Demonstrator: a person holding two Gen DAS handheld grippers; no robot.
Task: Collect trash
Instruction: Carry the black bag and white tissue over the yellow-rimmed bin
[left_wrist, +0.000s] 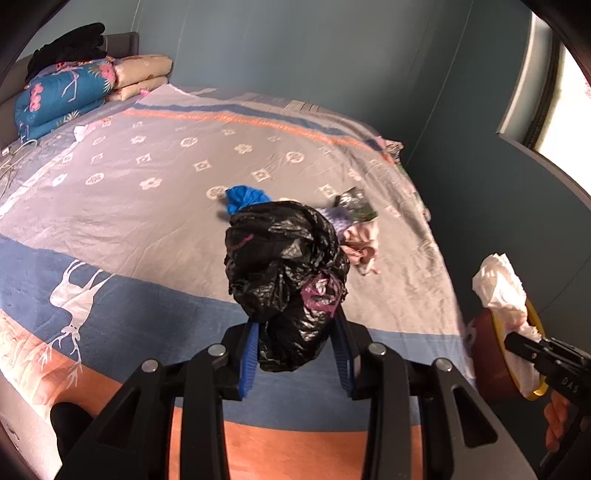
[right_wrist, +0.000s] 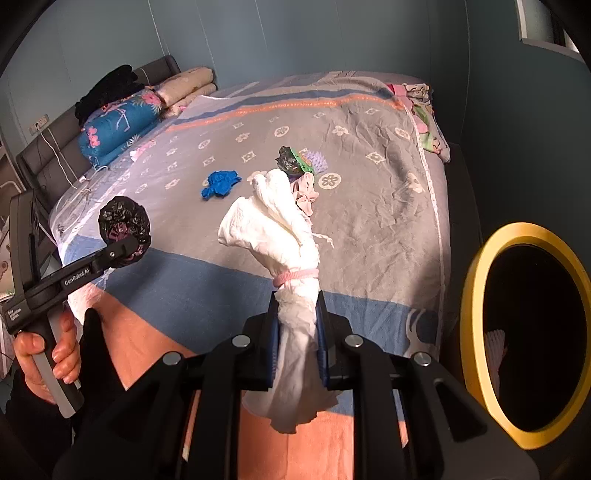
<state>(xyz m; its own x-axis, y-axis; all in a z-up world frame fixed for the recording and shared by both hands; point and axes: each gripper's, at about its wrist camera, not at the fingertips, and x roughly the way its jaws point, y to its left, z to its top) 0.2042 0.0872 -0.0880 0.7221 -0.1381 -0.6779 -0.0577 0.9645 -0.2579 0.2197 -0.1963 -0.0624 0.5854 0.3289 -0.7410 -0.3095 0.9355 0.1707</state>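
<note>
The left gripper (left_wrist: 297, 350) jaws clamp a crumpled black bag (left_wrist: 286, 280). The right gripper (right_wrist: 297, 343) jaws pinch a white tissue bundle (right_wrist: 280, 254), with the yellow-rimmed bin (right_wrist: 476, 332) just right of them, over the bed (right_wrist: 369, 206).

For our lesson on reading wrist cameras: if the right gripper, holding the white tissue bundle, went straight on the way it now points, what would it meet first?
Probably the pale pink crumpled scrap on the bed, just beyond the white tissue bundle held by the right gripper; depth is unclear.
</note>
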